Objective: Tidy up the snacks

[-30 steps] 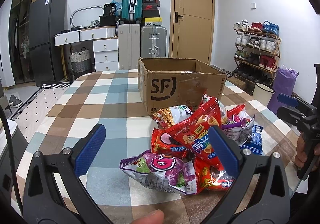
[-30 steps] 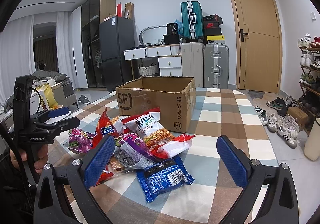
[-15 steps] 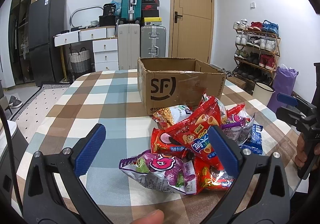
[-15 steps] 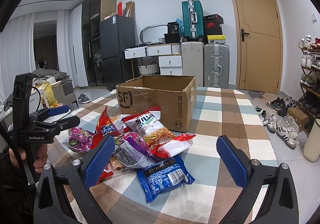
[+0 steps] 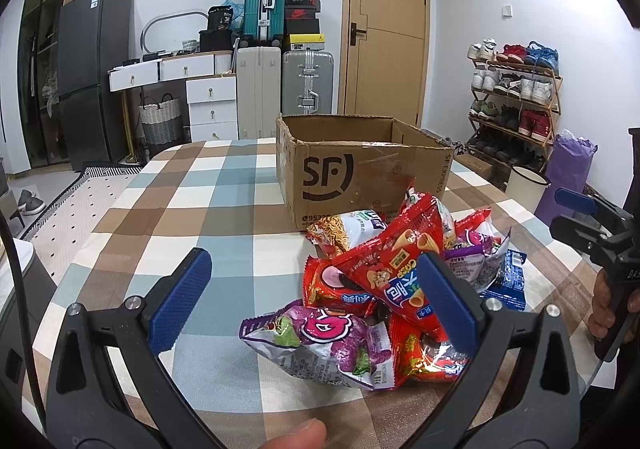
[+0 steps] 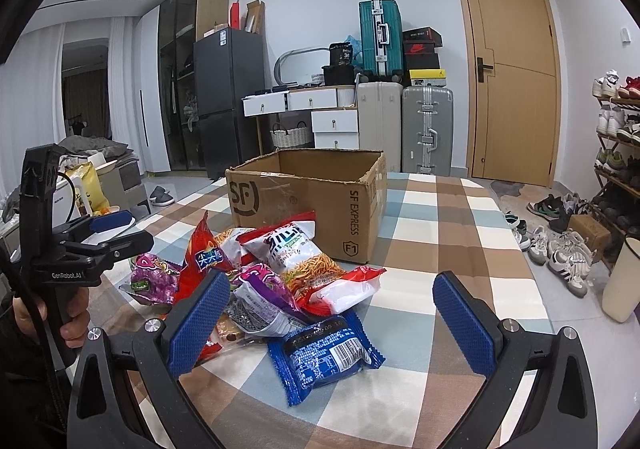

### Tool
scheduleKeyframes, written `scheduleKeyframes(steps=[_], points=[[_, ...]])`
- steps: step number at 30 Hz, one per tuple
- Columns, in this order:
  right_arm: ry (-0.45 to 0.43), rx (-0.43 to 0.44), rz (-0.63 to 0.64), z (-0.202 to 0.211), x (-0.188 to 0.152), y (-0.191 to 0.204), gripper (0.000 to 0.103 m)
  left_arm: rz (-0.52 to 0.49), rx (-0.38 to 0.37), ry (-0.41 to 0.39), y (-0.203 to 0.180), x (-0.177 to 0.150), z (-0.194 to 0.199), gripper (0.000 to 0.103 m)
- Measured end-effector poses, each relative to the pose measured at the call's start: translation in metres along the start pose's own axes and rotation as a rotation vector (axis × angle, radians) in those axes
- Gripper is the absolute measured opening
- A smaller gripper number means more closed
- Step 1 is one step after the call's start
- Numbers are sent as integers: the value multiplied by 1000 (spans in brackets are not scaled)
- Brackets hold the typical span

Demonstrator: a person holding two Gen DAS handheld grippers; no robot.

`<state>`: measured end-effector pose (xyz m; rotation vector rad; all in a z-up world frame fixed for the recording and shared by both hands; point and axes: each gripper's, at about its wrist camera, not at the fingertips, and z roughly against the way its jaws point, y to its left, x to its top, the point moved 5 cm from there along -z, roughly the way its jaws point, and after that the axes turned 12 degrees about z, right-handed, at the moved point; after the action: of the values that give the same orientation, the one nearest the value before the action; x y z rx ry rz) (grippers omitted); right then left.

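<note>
Two grippers hover wide apart over a pile of snack packets on a checked table [image 5: 224, 185], and almost nothing differs from the views a second ago: both have only eased a touch nearer the pile. No packet has shifted, so the sorting has not started.

From the left wrist view, the left gripper [image 5: 316, 301] hangs low in front of the pile, jaws spread and holding nothing. A purple packet [image 5: 320, 341] lies closest to it, with a red packet [image 5: 396, 261] propped above and a noodle packet [image 5: 344, 229] behind. The right gripper [image 5: 576, 217] shows at the right edge, also with jaws apart.

From the right wrist view, the right gripper [image 6: 332, 321] faces the pile from the other side, jaws spread and empty. A blue packet [image 6: 324, 353] lies flat on the table nearest it, just in front of a white packet [image 6: 344, 289].

An open box [image 6: 308, 205] stands on the table touching the far side of the pile. Its inside is mostly hidden; no snack shows in it. It looks like the likely place for the packets. All snacks lie outside it, so the whole task seems to remain.
</note>
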<state>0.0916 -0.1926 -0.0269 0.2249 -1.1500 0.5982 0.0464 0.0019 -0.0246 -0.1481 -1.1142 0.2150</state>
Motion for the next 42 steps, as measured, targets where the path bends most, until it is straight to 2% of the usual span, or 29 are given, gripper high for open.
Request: scheduleKeyframes(steps=[14, 25, 29, 32, 42], points=[[58, -46, -22, -11, -2, -5, 103, 4, 4, 39, 2, 0, -2, 102], [175, 1, -38, -22, -7, -5, 103, -9, -21, 102, 5, 0, 0, 102], [227, 18, -26, -30, -14, -3, 103, -47, -26, 168, 1, -8, -6, 102], [274, 19, -20, -38, -22, -1, 103, -69, 0, 181, 2, -15, -9, 102], [414, 97, 24, -65, -39, 14, 102, 3, 17, 305, 20, -26, -33, 102]])
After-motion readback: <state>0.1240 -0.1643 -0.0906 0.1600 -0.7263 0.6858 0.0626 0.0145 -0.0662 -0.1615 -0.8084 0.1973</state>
